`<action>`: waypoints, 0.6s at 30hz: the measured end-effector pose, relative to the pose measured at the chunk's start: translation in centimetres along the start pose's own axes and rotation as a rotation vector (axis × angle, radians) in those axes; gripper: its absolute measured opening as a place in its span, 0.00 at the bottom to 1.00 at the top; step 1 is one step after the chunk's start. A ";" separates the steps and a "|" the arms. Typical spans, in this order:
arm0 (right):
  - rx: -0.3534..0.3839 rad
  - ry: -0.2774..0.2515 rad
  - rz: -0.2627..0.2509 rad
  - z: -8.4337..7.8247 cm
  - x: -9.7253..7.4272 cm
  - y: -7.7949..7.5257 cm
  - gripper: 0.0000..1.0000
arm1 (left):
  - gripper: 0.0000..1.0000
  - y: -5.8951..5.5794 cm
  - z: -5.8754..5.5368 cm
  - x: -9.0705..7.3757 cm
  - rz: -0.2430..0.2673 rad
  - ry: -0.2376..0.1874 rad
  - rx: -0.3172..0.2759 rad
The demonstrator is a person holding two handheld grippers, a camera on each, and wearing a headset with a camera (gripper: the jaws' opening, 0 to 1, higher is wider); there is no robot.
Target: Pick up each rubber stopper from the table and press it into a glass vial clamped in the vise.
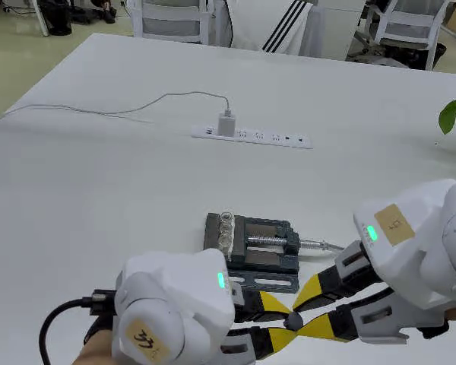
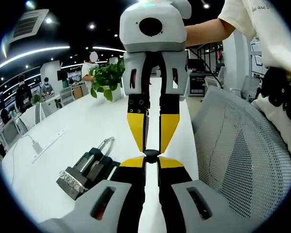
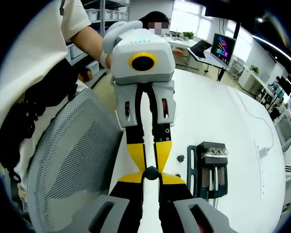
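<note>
Smooth white table [image 1: 99, 190], metal vise [image 1: 267, 255], round black stopper [image 1: 293, 321]

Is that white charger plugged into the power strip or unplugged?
Plugged in: the charger stands in the power strip, its cable trailing away.

power strip [image 1: 273, 139] with white charger [image 1: 226, 122] | plant leaves [image 1: 452, 114] | mesh chair [image 2: 237, 145]

Yellow jaw tips of the left gripper [image 2: 151, 160] and the right gripper [image 3: 151, 175], closed from opposite sides, cover most of the small dark round rubber stopper [image 1: 292, 321], so we cannot judge its shape. The clear glass vials [image 1: 226, 230] in the dark metal vise [image 1: 270, 245] are too small for us to count or to see whether any is plugged.
</note>
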State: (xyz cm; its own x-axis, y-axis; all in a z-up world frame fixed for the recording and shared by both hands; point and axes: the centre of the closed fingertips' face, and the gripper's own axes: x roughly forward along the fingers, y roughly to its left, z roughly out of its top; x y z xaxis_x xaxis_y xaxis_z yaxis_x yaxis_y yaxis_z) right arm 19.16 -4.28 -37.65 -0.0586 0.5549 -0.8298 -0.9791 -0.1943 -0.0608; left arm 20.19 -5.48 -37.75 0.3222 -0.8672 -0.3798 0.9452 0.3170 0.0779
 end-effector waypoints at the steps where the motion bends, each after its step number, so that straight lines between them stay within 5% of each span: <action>1: 0.007 -0.001 0.001 0.0 0.1 0.0 0.07 | 0.05 0.0 -0.1 0.0 0.003 0.001 -0.004; 10: 0.026 -0.012 0.008 0.0 0.3 -0.3 0.07 | 0.07 0.4 -0.5 -0.3 0.033 -0.008 -0.055; 18: 0.027 0.000 -0.002 -0.7 0.6 -1.7 0.07 | 0.27 2.1 -2.3 -1.7 0.151 0.014 -0.118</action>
State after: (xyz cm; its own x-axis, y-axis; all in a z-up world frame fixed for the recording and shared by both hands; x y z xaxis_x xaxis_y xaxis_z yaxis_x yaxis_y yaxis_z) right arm 20.90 -4.19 -38.41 -0.0564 0.5556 -0.8295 -0.9841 -0.1709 -0.0475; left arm 21.55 -2.47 -39.06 0.4585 -0.8013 -0.3844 0.8731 0.4869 0.0265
